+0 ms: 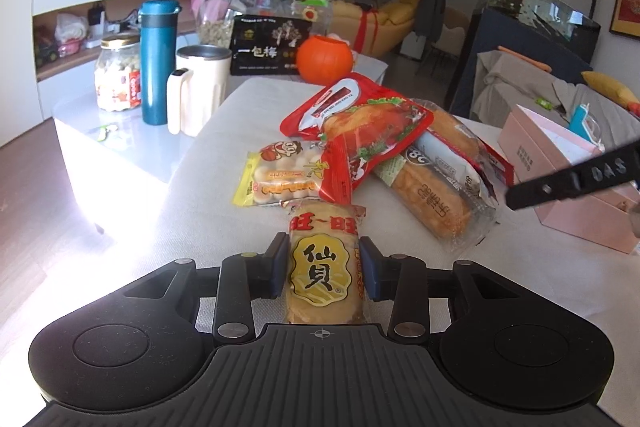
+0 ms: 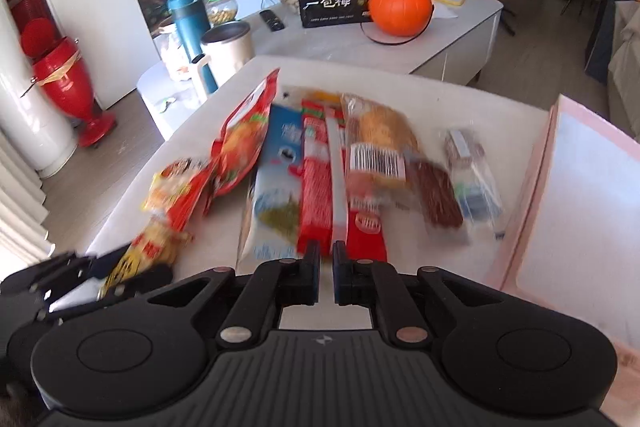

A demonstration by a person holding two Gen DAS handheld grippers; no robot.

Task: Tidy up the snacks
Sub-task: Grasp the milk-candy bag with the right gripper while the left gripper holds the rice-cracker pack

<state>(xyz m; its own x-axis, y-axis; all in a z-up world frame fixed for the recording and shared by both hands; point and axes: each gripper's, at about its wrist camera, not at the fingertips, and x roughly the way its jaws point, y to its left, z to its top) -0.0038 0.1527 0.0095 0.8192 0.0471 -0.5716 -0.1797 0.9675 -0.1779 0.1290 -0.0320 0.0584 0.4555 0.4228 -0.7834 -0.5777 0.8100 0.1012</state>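
My left gripper [image 1: 324, 259] is shut on a yellow rice cracker pack [image 1: 322, 267] with red print, held just above the white table [image 1: 224, 163]. Beyond it lie a small biscuit bag [image 1: 276, 175], a red roast chicken bag [image 1: 360, 123] and a long bread pack [image 1: 436, 183]. My right gripper [image 2: 326, 259] is shut and empty above the near end of a red snack pack [image 2: 320, 183]. A blue bag [image 2: 278, 183], a bread pack [image 2: 380, 139] and a dark bar pack [image 2: 436, 195] lie beside it. The left gripper [image 2: 100, 267] with the cracker pack shows at the lower left.
A pink box [image 1: 568, 167] stands open at the right, also in the right wrist view [image 2: 580, 187]. On the glass coffee table [image 1: 92, 131] stand a teal bottle [image 1: 157, 63], a cream mug [image 1: 200, 87], jars, a black box [image 1: 268, 47] and an orange pumpkin [image 1: 326, 59].
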